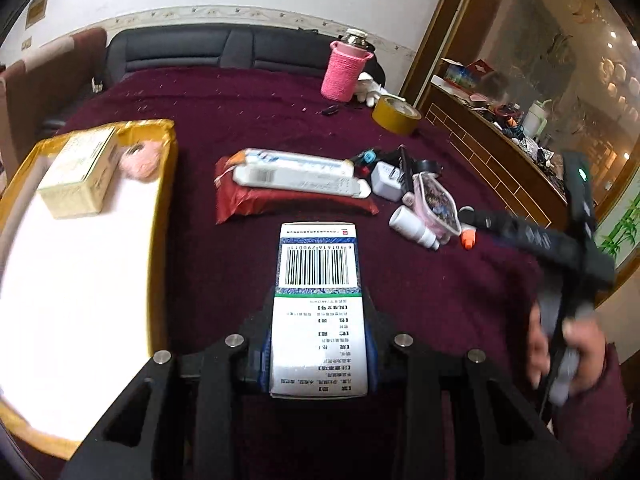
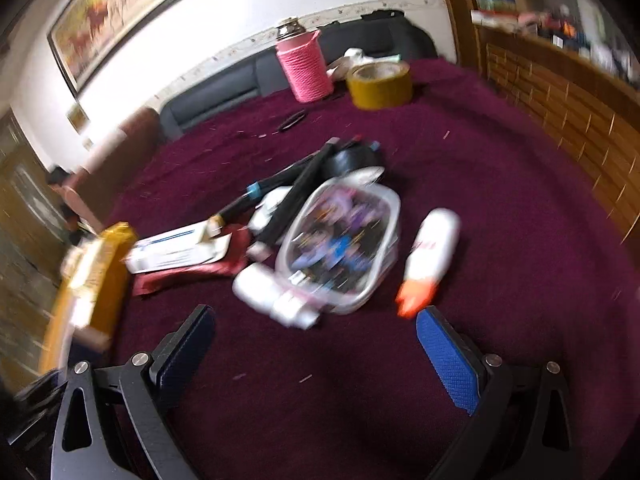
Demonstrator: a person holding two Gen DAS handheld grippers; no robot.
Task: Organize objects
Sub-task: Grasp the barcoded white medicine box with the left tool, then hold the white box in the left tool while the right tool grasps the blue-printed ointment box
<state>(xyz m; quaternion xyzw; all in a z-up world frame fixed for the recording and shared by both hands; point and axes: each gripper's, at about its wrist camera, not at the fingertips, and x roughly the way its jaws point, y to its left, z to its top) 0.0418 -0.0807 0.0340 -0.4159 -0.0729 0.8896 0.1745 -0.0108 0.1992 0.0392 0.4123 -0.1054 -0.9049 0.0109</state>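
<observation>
Two items already lie in the gold-rimmed white tray (image 1: 160,200); the left gripper (image 1: 320,344) clamps a white barcoded carton (image 1: 319,300), the right gripper (image 2: 316,344) gapes empty, and a heap remains.

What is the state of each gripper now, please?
Left gripper: closed on the white cardboard medicine box with a barcode.
Right gripper: open, holding nothing.

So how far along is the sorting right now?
Early. Done: a yellowish box and a pink fluffy item lie in the gold-rimmed tray. In hand: the left gripper holds a barcoded medicine box. Left: the red packet, clear pouch, white bottles and charger remain on the cloth. The right gripper is open, holding nothing.
</observation>
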